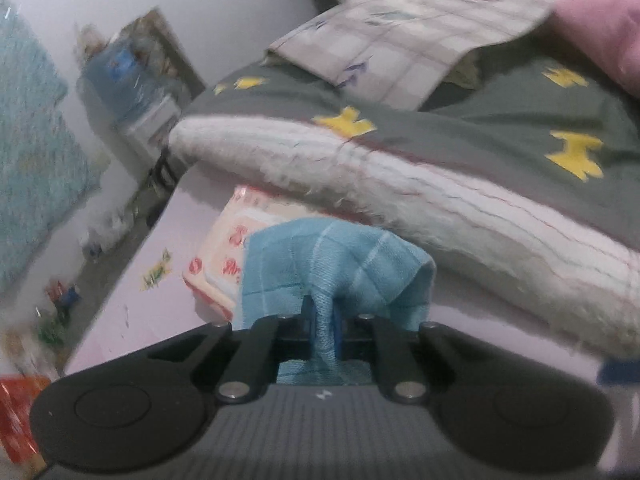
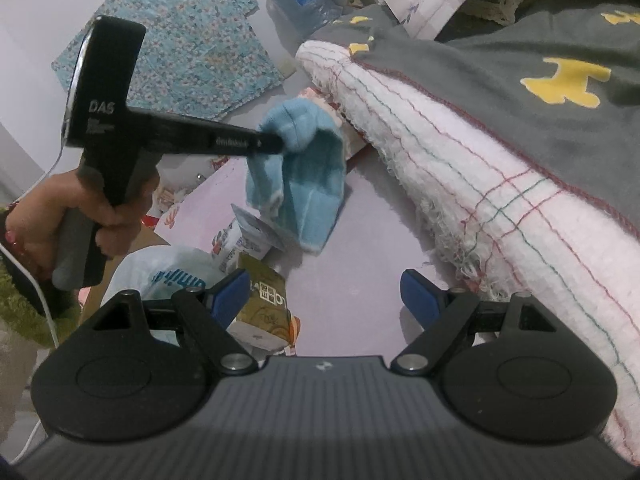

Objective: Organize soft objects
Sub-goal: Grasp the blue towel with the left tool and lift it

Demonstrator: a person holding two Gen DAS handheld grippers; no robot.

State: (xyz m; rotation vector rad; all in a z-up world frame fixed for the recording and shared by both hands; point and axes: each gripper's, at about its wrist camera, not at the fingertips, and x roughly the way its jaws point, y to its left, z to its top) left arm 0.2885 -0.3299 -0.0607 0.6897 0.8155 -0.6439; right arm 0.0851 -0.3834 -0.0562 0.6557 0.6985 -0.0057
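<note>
A: Left wrist view: pale pink tabletop, white wall behind. Left gripper clenched on the blue cloth, bunched in front of a tissue pack.

B: Right wrist view: same cloth dangling above the tabletop, beside the white fringed towel. Right gripper spread wide, empty.

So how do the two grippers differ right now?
The left gripper is shut on the blue cloth, which hangs from it above the pink surface; the right gripper stands open with nothing between its pads. Both are black and have blue pads.
</note>
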